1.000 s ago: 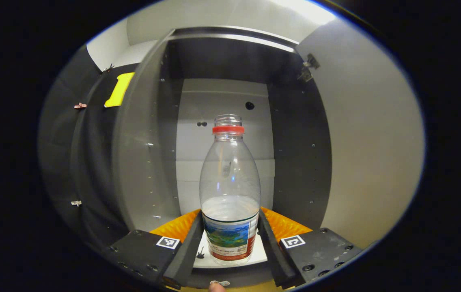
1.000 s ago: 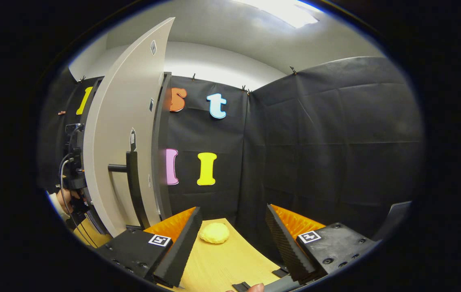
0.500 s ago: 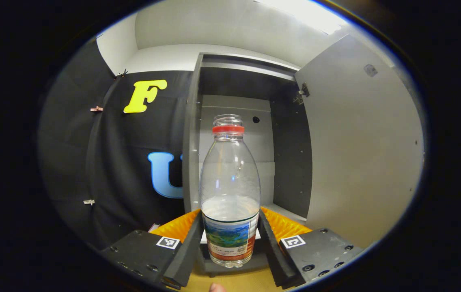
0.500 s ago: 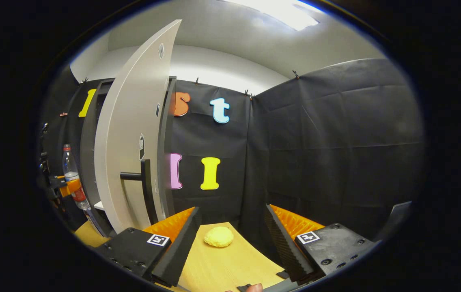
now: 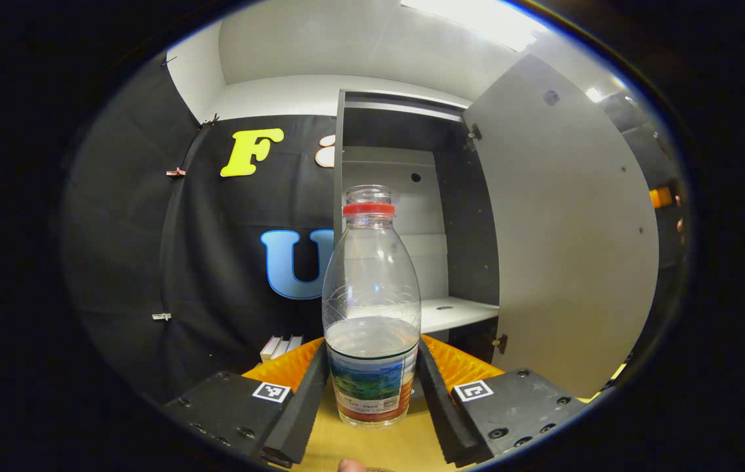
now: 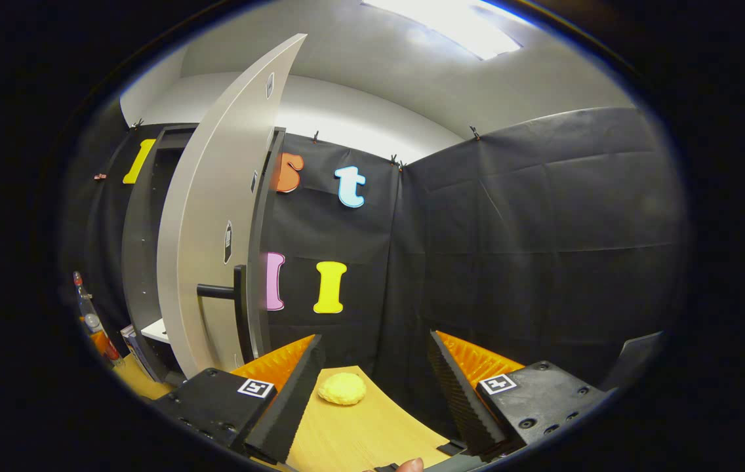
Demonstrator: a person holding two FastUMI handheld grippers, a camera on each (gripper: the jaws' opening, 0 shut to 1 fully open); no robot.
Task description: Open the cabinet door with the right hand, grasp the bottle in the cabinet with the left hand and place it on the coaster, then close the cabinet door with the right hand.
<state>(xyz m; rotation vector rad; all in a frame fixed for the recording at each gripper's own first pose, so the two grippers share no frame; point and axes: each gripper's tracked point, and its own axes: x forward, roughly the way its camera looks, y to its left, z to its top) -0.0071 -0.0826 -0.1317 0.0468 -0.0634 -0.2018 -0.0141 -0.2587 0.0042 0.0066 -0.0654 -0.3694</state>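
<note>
In the left gripper view a clear plastic bottle [image 5: 371, 308] with a red neck ring, no cap and a little water stands upright between my left gripper's [image 5: 371, 387] fingers, which press on its labelled base. It hangs above the wooden table [image 5: 372, 446], in front of the open grey cabinet [image 5: 412, 229]. The cabinet door [image 5: 563, 242] stands swung out to the right. In the right gripper view my right gripper [image 6: 372, 387] is open with nothing between its fingers, right of the door [image 6: 215, 229] and its black handle [image 6: 231, 298]. The bottle [image 6: 87, 321] shows small at far left.
A yellow round thing [image 6: 342, 388] lies on the wooden table [image 6: 359, 432] just beyond my right gripper. Some white blocks [image 5: 281, 345] stand at the foot of the booth wall, left of the cabinet. A white shelf [image 5: 451, 311] sits inside the cabinet.
My left gripper has pulled back out of the cabinet with the bottle still held, so the cabinet now looks farther off. The right gripper has shifted only slightly and stays open.
</note>
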